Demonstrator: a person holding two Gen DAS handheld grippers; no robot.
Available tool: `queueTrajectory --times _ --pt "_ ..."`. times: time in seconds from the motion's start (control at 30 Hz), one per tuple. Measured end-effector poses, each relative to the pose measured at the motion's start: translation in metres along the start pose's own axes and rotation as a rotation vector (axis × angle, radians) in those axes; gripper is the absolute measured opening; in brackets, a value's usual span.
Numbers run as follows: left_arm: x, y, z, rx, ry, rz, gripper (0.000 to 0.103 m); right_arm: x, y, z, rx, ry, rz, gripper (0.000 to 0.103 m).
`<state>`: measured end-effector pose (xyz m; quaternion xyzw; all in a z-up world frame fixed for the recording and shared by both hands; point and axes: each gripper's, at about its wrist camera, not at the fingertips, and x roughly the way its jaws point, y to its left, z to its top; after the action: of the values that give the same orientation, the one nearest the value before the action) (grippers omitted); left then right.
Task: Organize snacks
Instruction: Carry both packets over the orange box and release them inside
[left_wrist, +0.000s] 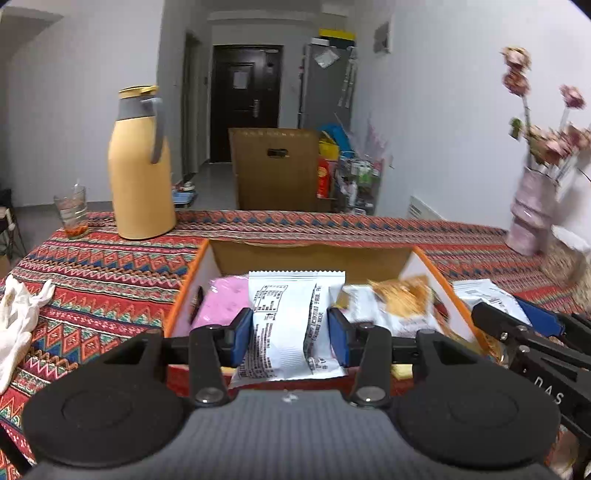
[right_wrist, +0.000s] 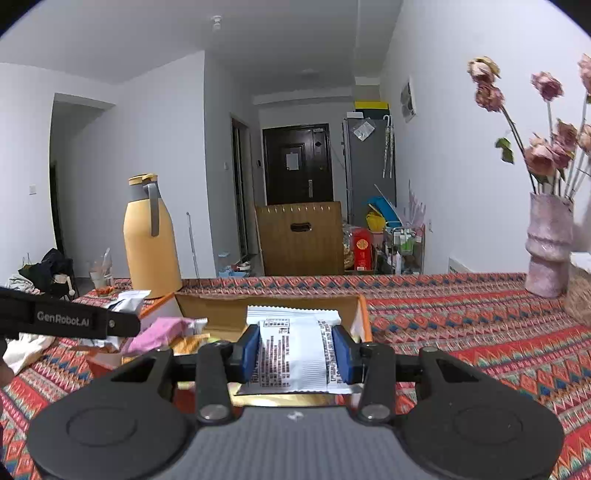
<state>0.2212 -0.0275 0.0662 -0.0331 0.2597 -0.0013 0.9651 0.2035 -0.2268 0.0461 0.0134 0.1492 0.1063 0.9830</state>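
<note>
- Left gripper (left_wrist: 291, 334) clamped on a white snack packet (left_wrist: 286, 325), blue pads (left_wrist: 242, 334) pressing its two sides, printed back facing the camera; packet held upright just in front of the open cardboard box (left_wrist: 314, 254), probably for dropping in or sorting.
- Right gripper (right_wrist: 295, 354) likewise closed narrow on a second white snack packet (right_wrist: 295, 350), carried at the box's right-hand end (right_wrist: 360, 314), above the patterned tablecloth (right_wrist: 461, 332).
- Inside the box: a pink packet (left_wrist: 221, 306) at left, an orange-printed packet (left_wrist: 402, 299) at right, lying loose and overlapping rather than stacked.
- Another white packet (left_wrist: 480, 291) outside the box on the cloth, beside the right wall, likely awaiting its turn.
- Yellow thermos jug (left_wrist: 142, 166), glass (left_wrist: 72, 212) and vase of dried roses (left_wrist: 532, 214) standing well apart from the work, out of the way.
</note>
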Motion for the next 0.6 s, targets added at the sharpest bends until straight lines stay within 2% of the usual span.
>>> queueTrajectory --times 0.27,0.47,0.6 --pt "0.031 0.023 0.019 -0.046 -0.012 0.030 0.045 0.048 0.017 0.018 -0.015 -0.001 -0.015 0.041" --pt "0.057 0.041 0.015 -0.080 -0.022 0.081 0.045 0.074 0.029 0.007 -0.037 -0.011 -0.023 0.041" --pt "0.071 0.047 0.010 -0.079 0.002 0.082 0.045 0.081 0.030 0.000 -0.054 0.013 -0.013 0.041"
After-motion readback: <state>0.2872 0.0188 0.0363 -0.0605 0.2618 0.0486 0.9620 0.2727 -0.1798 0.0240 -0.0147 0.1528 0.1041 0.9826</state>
